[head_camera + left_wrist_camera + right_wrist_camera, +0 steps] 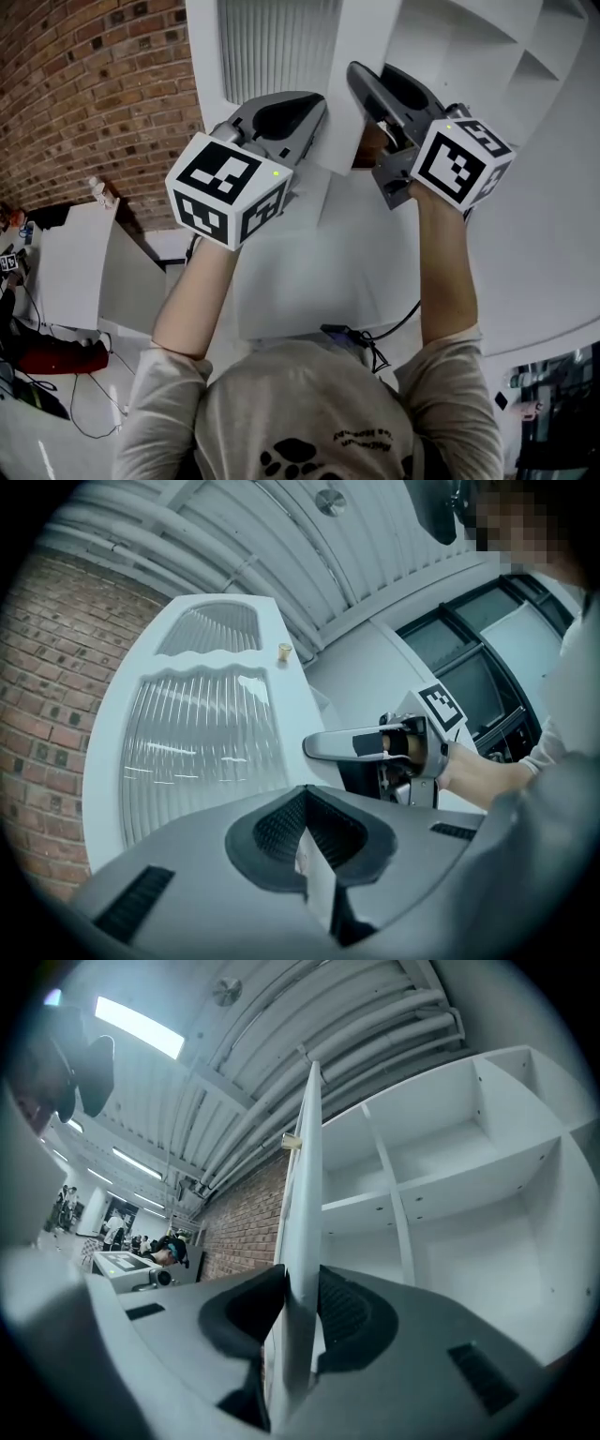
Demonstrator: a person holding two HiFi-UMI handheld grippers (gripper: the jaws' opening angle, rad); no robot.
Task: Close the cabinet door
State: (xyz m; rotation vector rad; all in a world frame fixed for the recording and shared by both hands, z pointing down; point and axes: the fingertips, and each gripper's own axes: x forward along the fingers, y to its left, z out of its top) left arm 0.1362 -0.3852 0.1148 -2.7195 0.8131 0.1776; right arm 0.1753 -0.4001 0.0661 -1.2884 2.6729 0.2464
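The cabinet door (pixel 364 84) stands open left of the shelves (pixel 441 1185). Your left gripper (pixel 307 841) and right gripper (pixel 298 1312) each pinch its free edge. It's likely stiff, light and slick, so push from that edge.

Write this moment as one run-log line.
door: open | left gripper: gripping door | right gripper: gripping door edge | shelves: exposed | closing: not done

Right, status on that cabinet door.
Right gripper clamped on cabinet door edge. Left gripper shut on thin white edge. Door open, nothing seen in its way.
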